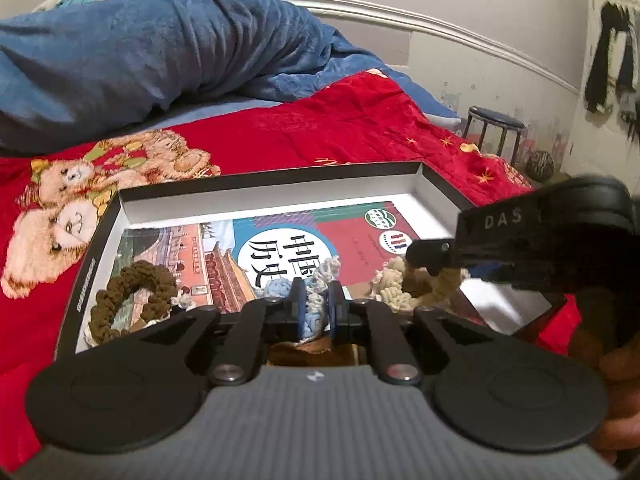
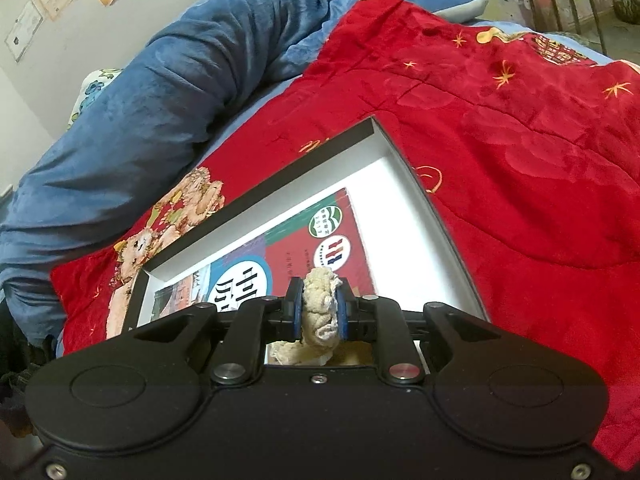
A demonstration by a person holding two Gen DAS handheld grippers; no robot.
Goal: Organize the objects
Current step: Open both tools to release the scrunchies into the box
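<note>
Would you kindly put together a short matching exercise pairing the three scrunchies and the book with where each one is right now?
Things:
1. blue scrunchie
2. cream scrunchie
3. brown scrunchie
4. book

Places:
A. lying loose at the box's left end
B. flat on the box floor
C. pinched in the left gripper
D. pinched in the right gripper

Pairs: 1-C, 2-D, 3-A, 4-B

The box sits on the red blanket.

place: a home bedroom
bed: red blanket with teddy-bear print spreads ahead of both tongs
bedding: rolled blue quilt beyond it
wall: certificates pinned up, clothes hanging
floor: stool far right
</note>
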